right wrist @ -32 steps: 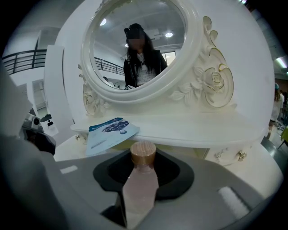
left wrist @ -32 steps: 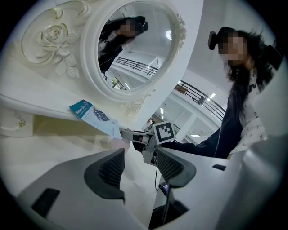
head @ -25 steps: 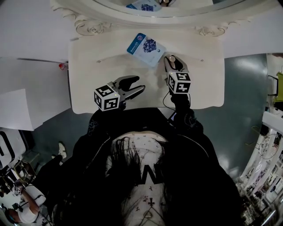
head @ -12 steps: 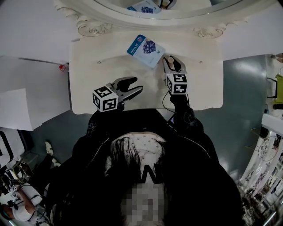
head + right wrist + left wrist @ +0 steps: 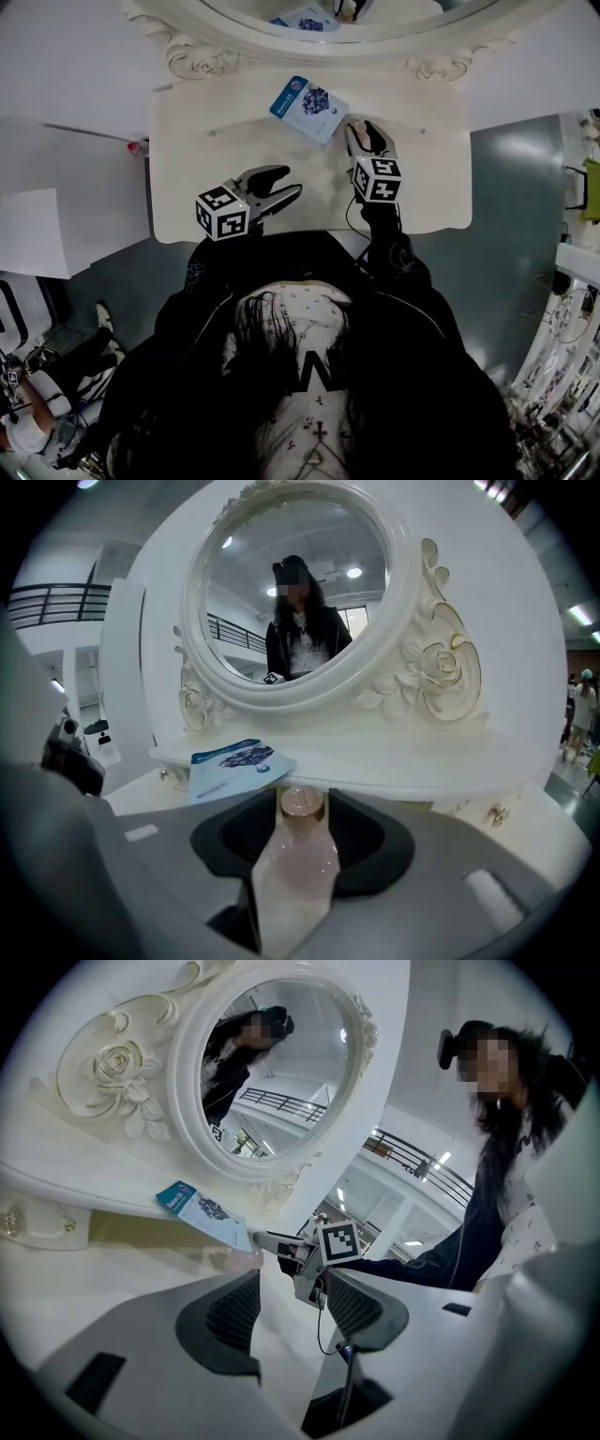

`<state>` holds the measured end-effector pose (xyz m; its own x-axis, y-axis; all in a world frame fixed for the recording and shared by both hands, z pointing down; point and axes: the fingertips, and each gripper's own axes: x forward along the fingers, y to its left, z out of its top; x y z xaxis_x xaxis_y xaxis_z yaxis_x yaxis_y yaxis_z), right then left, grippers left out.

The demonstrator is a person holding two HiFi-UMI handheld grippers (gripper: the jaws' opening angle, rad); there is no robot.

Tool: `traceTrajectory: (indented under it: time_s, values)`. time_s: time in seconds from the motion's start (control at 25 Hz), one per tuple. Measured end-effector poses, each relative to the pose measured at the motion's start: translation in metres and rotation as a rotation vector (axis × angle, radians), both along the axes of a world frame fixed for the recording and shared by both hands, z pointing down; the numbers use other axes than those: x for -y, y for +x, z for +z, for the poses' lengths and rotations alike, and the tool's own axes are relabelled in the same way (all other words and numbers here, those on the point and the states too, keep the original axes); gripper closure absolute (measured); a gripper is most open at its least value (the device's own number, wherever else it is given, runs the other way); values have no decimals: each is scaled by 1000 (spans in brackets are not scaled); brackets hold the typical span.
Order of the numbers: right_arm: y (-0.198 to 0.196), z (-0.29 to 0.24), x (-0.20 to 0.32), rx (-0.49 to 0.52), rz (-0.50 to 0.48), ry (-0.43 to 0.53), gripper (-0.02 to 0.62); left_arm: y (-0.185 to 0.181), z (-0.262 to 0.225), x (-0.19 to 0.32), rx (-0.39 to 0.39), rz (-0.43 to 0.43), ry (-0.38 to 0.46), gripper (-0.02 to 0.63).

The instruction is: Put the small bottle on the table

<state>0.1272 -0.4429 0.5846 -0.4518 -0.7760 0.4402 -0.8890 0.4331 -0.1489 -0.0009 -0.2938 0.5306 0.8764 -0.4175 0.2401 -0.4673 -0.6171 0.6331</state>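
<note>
**Ana:** Jaws on the right gripper (image 5: 367, 136) are opening right now, with the small bottle (image 5: 298, 855) between them, cap up. That widening is the change.

**Ben:** Is it let go yet?

**Ana:** Nearly, I think. In the right gripper view there is room on both sides of the cap. Lower down, the pink body sits close to both pads and I see no clear gap there. So the grip is loosening, though the gripper has not yet pulled away.

**Ben:** And where is the bottle?

**Ana:** Over the right half of the table (image 5: 216, 112), just beside the blue and white packet (image 5: 309, 101) and in front of the mirror (image 5: 291, 592). Compared with a second ago, the gripper has hardly shifted from that spot. The bottle's base is hidden, so I cannot confirm that it rests on the tabletop.

**Ben:** The other one?

**Ana:** The left gripper (image 5: 289, 182) hangs above the near edge of the table, jaws apart with nothing between them.

**Ben:** So the task is close to done?

**Ana:** I judge so. If the bottle stands by itself, all that's left is to draw the right gripper straight back without catching the bottle's sides.
</note>
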Motion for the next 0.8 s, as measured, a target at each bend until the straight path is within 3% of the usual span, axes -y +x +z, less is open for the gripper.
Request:
traceTrajectory:
  time_s: [0.28, 0.56, 0.8]
  values:
    - [0, -46, -32, 75, -23, 38, 425, 4, -9, -8, 11, 25, 51, 391]
    - [-20, -97, -80, 140, -116, 98, 426, 7, -25, -18, -31, -14, 71, 391]
    - [-33, -120, -116, 175, -164, 146, 426, 10, -42, -34, -19, -31, 110, 391]
